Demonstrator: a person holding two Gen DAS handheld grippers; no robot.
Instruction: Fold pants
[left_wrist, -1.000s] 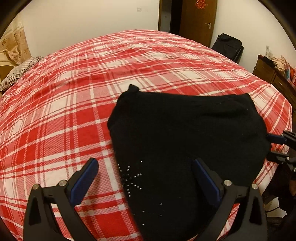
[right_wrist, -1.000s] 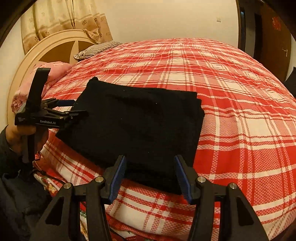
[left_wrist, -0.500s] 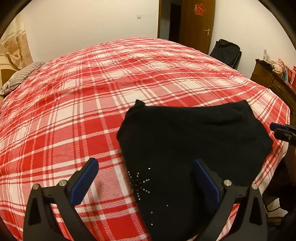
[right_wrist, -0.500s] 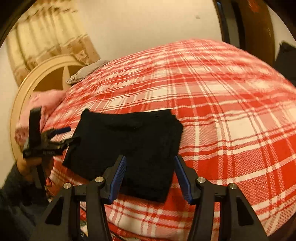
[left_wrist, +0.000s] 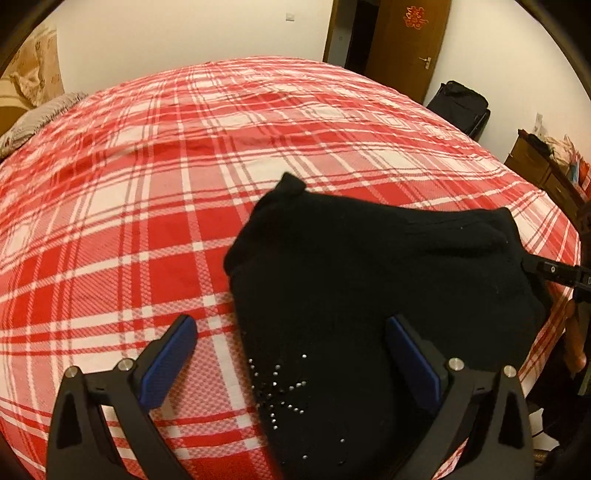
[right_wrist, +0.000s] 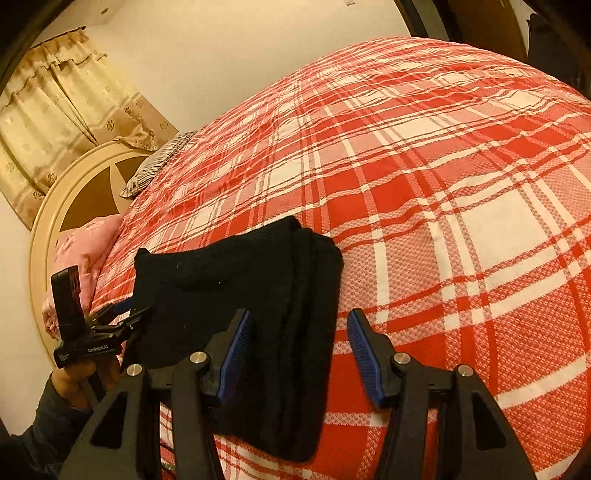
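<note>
Two open tongs (left_wrist: 291, 350) (right_wrist: 299, 350), one folded pants (left_wrist: 369, 288).

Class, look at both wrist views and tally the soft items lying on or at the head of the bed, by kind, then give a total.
Folded black pants: 1
Red plaid bedspread: 1
Striped pillow: 1
Pink pillow: 1
Total: 4
</note>
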